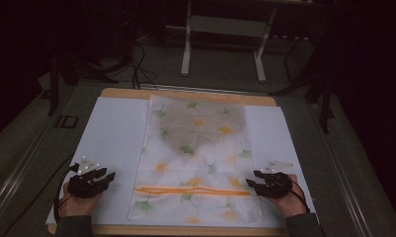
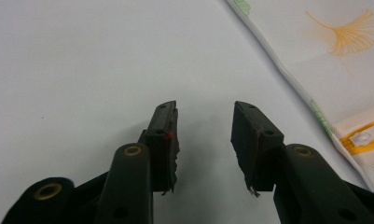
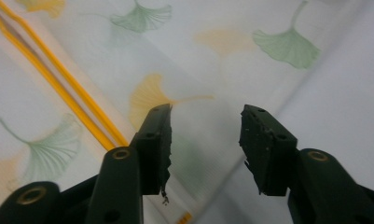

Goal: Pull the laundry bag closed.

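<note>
Lying flat on a white sheet [image 1: 114, 133] that covers the wooden bench [image 1: 185, 94], a translucent zip bag [image 1: 198, 148] printed with green and orange ginkgo leaves runs lengthwise away from the person, between the two hands. An orange zipper strip [image 1: 193, 190] crosses it near the end closest to the person, and the far half of the bag looks darker and greyer than the near half.

The left tongs [image 1: 108, 177] rest on the white sheet just to the left of the bag, clear of its edge. In the left gripper view the tongs [image 2: 204, 135] stand wide apart with nothing but bare sheet between the jaws; the bag's hemmed edge [image 2: 296, 79] and a bit of the orange zipper [image 2: 362, 140] lie off to the right of them.

The right tongs [image 1: 250, 181] sit at the bag's right edge, close to the end of the zipper strip. In the right gripper view these tongs [image 3: 205, 135] are also spread wide, gripping nothing, poised over the bag's edge where printed film [image 3: 184, 70] meets white sheet [image 3: 343, 93]; the twin orange zipper lines [image 3: 58, 79] run diagonally to the left of the jaws. A hand [image 1: 289, 200] holds each tool from the near side of the bench.
</note>
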The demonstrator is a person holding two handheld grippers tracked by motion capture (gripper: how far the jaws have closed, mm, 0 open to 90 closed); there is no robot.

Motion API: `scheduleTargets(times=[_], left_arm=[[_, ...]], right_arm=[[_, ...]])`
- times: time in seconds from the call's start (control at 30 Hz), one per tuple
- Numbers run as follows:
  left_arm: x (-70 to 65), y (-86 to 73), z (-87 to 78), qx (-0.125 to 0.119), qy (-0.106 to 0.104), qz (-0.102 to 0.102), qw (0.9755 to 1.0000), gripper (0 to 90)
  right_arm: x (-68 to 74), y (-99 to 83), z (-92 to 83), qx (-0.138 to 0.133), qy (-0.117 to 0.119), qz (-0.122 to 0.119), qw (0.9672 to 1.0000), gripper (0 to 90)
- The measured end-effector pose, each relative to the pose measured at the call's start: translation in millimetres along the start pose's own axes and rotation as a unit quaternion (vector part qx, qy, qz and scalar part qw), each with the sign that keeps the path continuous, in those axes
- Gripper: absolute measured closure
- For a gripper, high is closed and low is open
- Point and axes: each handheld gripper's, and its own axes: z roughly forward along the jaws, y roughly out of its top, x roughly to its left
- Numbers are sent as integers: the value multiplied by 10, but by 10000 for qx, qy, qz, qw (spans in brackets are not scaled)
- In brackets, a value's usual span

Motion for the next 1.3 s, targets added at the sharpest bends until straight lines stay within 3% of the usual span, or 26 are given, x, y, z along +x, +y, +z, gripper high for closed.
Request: scheduleTargets(times=[0.3, 0.63, 1.3], left_arm=[[9, -3, -4, 2, -31, -33, 10000, 629], [10, 1, -1, 22, -104, 9, 9999, 598], [-5, -9, -20, -20, -217, 24, 9998, 602]], right_arm=[[154, 179, 109, 137, 216, -132, 9996, 470], [295, 310, 158, 156, 339, -531, 9979, 520], [517, 589, 283, 335, 589, -961, 9931, 508]])
